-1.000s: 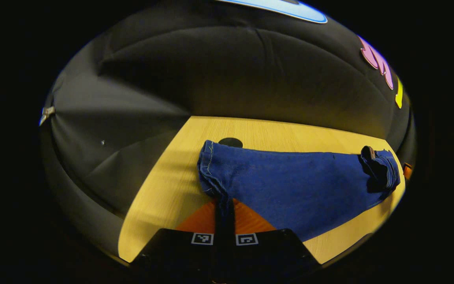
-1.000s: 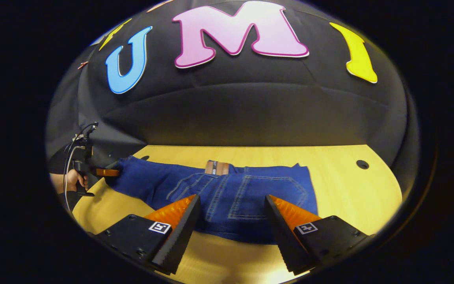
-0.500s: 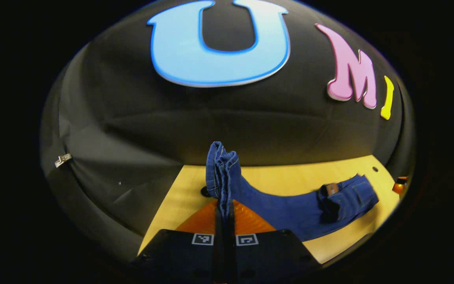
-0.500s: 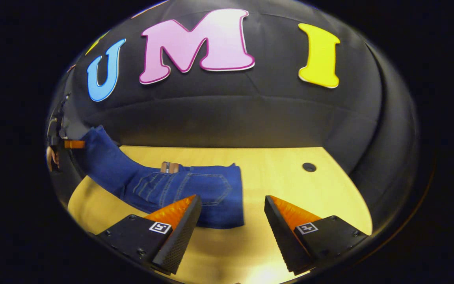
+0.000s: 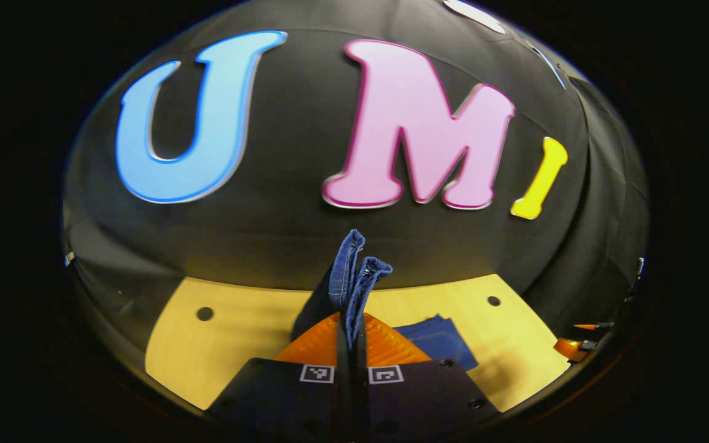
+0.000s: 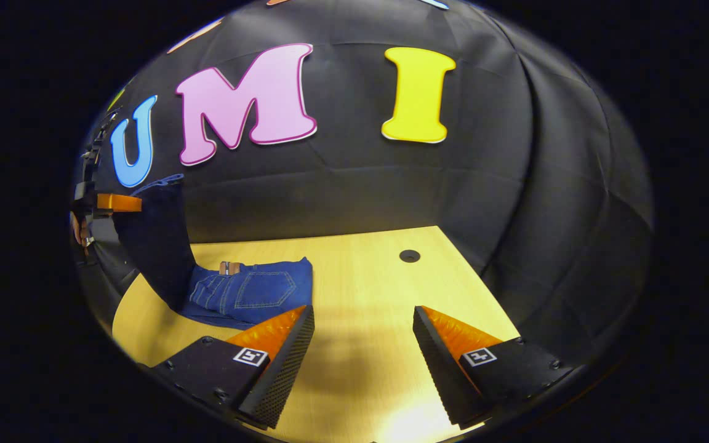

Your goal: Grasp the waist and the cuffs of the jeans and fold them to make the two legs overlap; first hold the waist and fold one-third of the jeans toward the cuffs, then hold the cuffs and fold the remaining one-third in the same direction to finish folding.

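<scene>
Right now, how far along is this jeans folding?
Near the end, it seems. Done: the waist part of the jeans already lies folded on the table. In hand: the left gripper has its jaws shut on the cuffs, lifted with the legs hanging beneath. The right gripper hangs open over bare table. Left: lay the cuffs over the folded part.

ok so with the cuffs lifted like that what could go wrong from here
1. The left gripper pinches only a thin edge of the cuffs, so the hanging leg could slip out mid-fold.
2. The right gripper is open over bare table, beside the folded waist part. Nothing pins that part, so pulling the leg across might drag or unfold it.
3. The leg hangs steeply and could land skewed.
</scene>
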